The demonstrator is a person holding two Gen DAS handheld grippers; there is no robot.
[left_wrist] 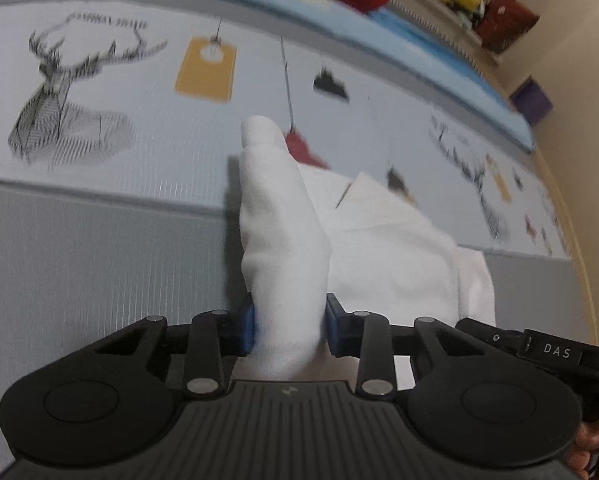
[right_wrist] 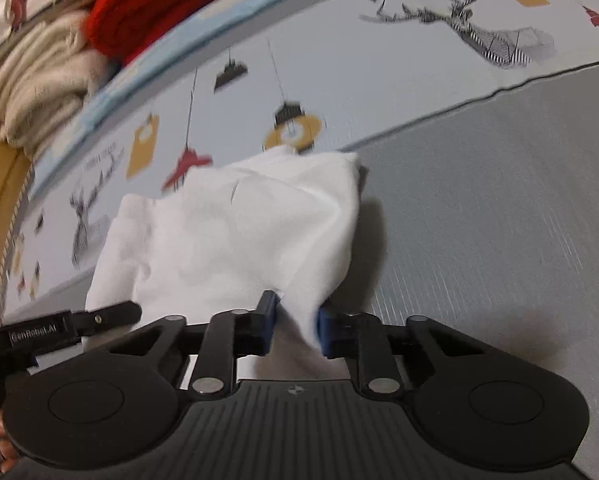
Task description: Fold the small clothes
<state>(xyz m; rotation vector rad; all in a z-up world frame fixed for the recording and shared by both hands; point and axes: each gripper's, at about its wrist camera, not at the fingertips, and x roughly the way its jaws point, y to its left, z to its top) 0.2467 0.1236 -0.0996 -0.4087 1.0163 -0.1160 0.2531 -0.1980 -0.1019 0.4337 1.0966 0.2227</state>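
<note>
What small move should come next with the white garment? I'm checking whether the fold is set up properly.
Probably carry both held edges together away over the cloth and lay them down. The left gripper has a bunched part of the white garment between its blue pads, the right gripper holds another edge, and the rest lies loosely on the printed bedsheet.

surface: printed grey-white bedspread [left_wrist: 99,240] | on it: white garment [right_wrist: 235,232]; red knit [right_wrist: 171,4]; cream knit [right_wrist: 39,76]
</note>
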